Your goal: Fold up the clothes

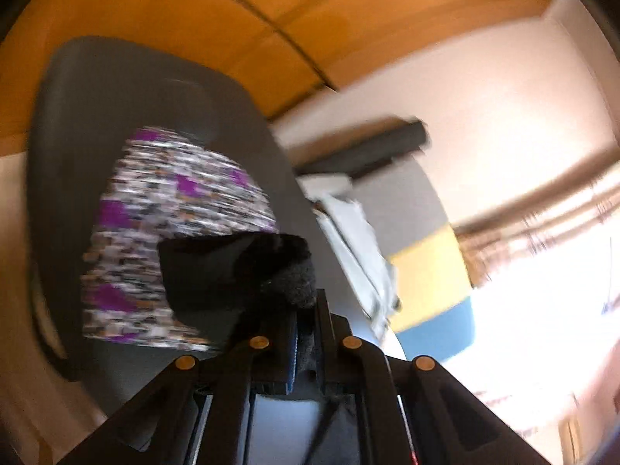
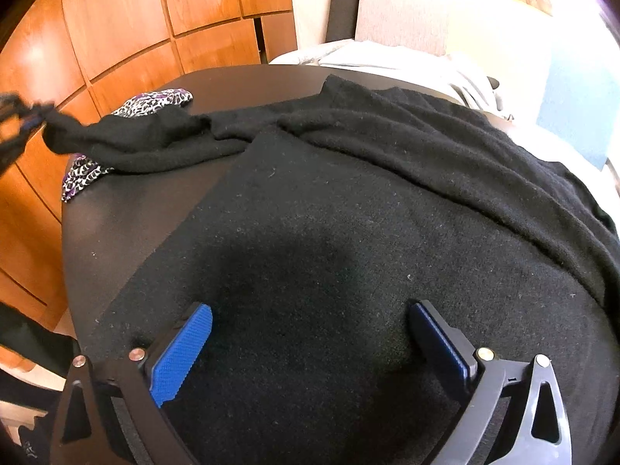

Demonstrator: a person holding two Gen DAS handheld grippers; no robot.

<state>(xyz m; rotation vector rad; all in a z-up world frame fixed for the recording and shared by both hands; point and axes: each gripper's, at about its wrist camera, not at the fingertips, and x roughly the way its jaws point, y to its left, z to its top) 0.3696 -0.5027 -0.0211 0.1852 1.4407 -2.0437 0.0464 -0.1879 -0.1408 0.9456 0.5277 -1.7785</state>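
Right wrist view shows my right gripper (image 2: pixel 308 333) low in the frame with its blue pads (image 2: pixel 182 348) standing wide apart, holding nothing, over the flat body of a black knit sweater (image 2: pixel 329 213) spread across the dark table (image 2: pixel 128 209). One sleeve (image 2: pixel 128 139) runs toward the upper left of the frame, where my left gripper (image 2: pixel 23 124) has its end pinched and lifted off the table edge. Left wrist view, blurred, confirms it: the left gripper's jaws are closed tight on a bunch of the black knit just above the middle of the frame's lower half. A purple patterned garment (image 2: pixel 155 100) lies on the far left part of the table, partly under the sleeve, already in a compact shape as far as I can tell. At the upper right of the right wrist view, the sweater's far side lies in a loose overlapping layer with ridges. I judge the fold partly along: the body is laid flat and one side appears turned in, while the held sleeve is not yet lying on the body, and no final compact bundle shows. A pale cloth (image 2: pixel 407 66) sits beyond the table.
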